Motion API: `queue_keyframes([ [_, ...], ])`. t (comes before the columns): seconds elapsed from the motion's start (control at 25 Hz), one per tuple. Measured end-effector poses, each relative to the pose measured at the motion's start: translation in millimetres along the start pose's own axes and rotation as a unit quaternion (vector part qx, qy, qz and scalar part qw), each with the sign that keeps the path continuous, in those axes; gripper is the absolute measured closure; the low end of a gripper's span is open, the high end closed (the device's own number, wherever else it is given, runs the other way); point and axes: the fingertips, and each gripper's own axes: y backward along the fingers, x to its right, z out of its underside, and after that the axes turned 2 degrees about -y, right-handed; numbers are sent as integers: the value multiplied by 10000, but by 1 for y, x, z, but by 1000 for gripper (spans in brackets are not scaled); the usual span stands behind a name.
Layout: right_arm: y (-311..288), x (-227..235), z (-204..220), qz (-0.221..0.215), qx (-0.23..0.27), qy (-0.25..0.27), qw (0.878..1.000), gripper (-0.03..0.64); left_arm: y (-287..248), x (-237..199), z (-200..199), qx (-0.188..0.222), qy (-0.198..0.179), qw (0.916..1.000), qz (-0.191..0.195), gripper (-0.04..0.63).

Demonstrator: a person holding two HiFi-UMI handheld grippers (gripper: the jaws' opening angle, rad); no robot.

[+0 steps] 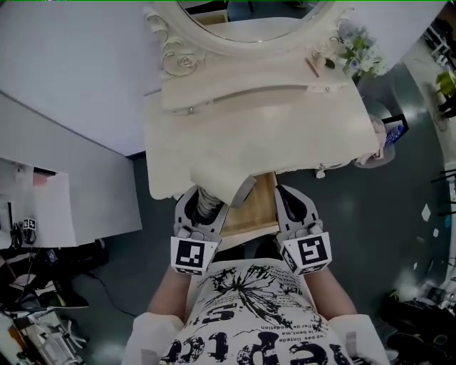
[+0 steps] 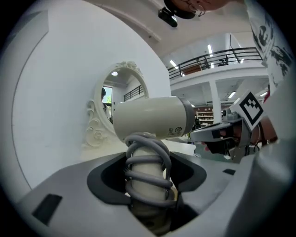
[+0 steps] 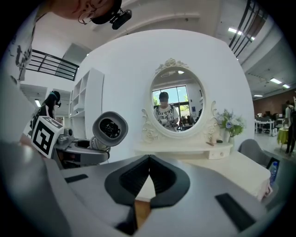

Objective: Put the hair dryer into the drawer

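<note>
The cream hair dryer point(image 2: 152, 118) has a grey cord wound round its handle. My left gripper point(image 2: 148, 173) is shut on that handle, with the barrel lying level and pointing right. In the head view the left gripper point(image 1: 216, 197) holds the hair dryer point(image 1: 206, 202) just below the dressing table's front edge, partly hidden by the tabletop. The open wooden drawer point(image 1: 251, 214) lies between the two grippers. My right gripper point(image 1: 283, 196) sits at the drawer's right side. Its fingertips point(image 3: 149, 159) meet with nothing between them. The right gripper view shows the dryer's nozzle point(image 3: 110, 128) at the left.
The cream dressing table point(image 1: 235, 142) carries an oval mirror point(image 1: 249, 21) with a carved frame, a raised shelf point(image 1: 249, 96) and flowers point(image 1: 360, 50) at the back right. A white wall panel point(image 1: 64, 171) stands to the left. The dark floor point(image 1: 370, 235) lies to the right.
</note>
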Motion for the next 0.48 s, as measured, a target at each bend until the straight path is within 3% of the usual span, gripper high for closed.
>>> queue_keyframes([
  [0.2,8,7,37,490,-315,-265,9980,600,-20,14,50,-546,-309,9952,745,330],
  [0.48,19,16,84,934,-674,-484,9922,600,-38,44,128,-1328,-531,9775,1547,330],
])
